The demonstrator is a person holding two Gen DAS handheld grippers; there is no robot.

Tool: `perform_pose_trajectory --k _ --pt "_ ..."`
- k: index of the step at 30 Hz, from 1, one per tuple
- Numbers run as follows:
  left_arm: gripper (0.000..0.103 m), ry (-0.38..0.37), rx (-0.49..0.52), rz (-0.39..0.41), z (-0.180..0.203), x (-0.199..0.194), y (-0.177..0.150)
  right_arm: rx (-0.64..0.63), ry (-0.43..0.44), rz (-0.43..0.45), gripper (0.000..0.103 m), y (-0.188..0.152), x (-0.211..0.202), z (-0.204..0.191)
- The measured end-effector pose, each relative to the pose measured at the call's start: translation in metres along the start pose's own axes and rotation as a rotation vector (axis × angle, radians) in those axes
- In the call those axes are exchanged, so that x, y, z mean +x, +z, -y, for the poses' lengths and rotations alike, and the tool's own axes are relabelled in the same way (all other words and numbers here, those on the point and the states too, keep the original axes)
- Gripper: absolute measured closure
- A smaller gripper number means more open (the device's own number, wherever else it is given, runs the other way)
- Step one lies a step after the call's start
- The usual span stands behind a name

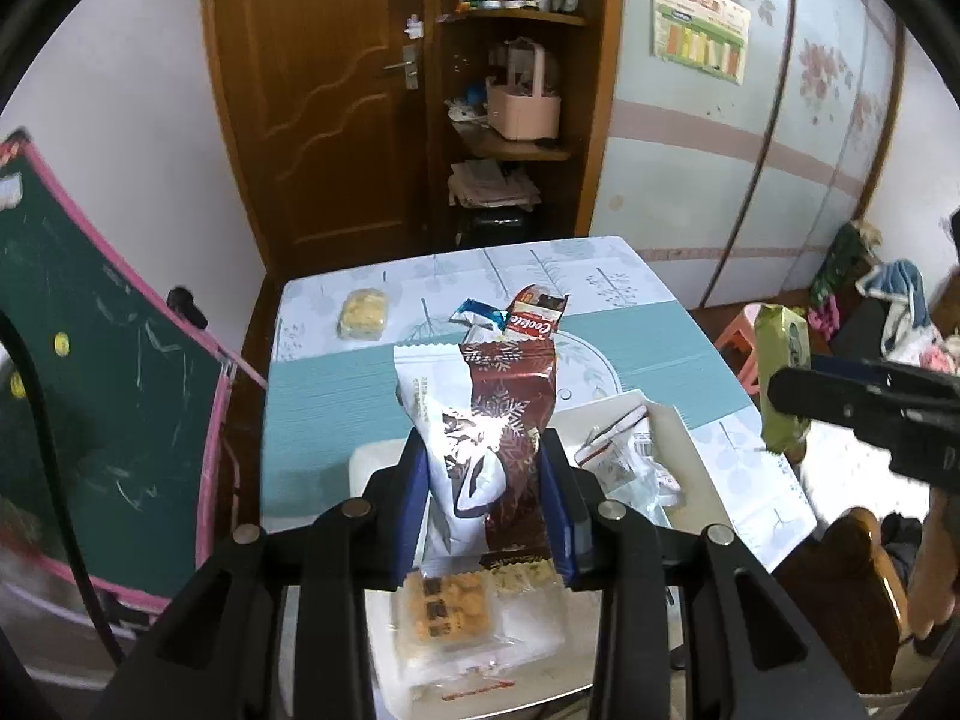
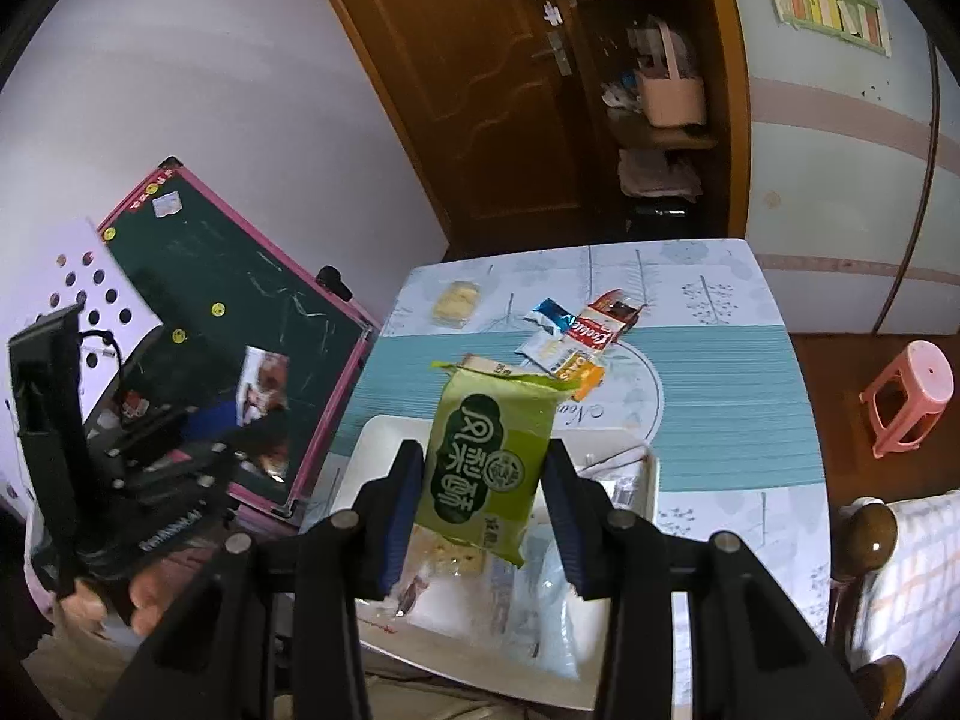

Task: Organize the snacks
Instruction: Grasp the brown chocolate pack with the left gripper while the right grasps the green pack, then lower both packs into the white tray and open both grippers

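Left gripper [image 1: 486, 468] is up over the table, jaws pinched tight on a brown-and-white snack packet [image 1: 480, 420], blue pads pressing both sides, pkt standing upright btwn them. Right gripper [image 2: 480, 480] doing the same w/ a green snack packet [image 2: 489, 456] – jaws narrow, squeezed on the pkt's long edges, pkt tilted a bit, top leaning toward the far side. From the left cam that green pkt shows off at the right, clear of the table surface.

Below both grippers sits a white tray [image 2: 372, 450] at the near edge of the table [image 1: 324, 396], already w/ several clear-wrapped snacks in it; an orange biscuit pack [image 1: 447, 606] lies right under the left jaws. Farther out, mid-table, a small pile of loose packets: a red cookie packet [image 2: 600, 324], a blue-and-white packet [image 2: 546, 315] touching it, an orange one beside them. A pale cracker pack [image 1: 363, 313] lies apart toward the far left corner.

Green chalkboard [image 2: 240, 312] w/ pink frame leans left of the table; pink stool [image 2: 912, 396] on the floor at right.
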State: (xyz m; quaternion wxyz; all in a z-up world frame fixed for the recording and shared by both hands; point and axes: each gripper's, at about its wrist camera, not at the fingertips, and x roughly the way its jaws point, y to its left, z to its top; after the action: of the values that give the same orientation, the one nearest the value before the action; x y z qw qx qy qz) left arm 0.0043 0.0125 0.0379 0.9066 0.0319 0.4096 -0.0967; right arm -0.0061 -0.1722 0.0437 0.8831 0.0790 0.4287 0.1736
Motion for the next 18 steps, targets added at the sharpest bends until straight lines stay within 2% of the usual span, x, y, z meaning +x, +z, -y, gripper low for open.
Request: perform_pose_trajectory --k 3,10,18 --pt "0.07 0.044 -0.013 0.01 0.004 0.01 -0.019 -0.022 -0.027 -0.002 0.062 -0.014 0.007 -0.007" --pt "0.069 0.091 -0.001 -0.054 0.014 0.042 -0.052 -0.06 -0.165 -0.033 0.062 -0.046 0.045 -0.01" --pt "0.069 0.1 0.0 -0.101 0.018 0.059 -0.065 -0.047 -0.136 -0.113 0.062 -0.061 0.071 -0.009"
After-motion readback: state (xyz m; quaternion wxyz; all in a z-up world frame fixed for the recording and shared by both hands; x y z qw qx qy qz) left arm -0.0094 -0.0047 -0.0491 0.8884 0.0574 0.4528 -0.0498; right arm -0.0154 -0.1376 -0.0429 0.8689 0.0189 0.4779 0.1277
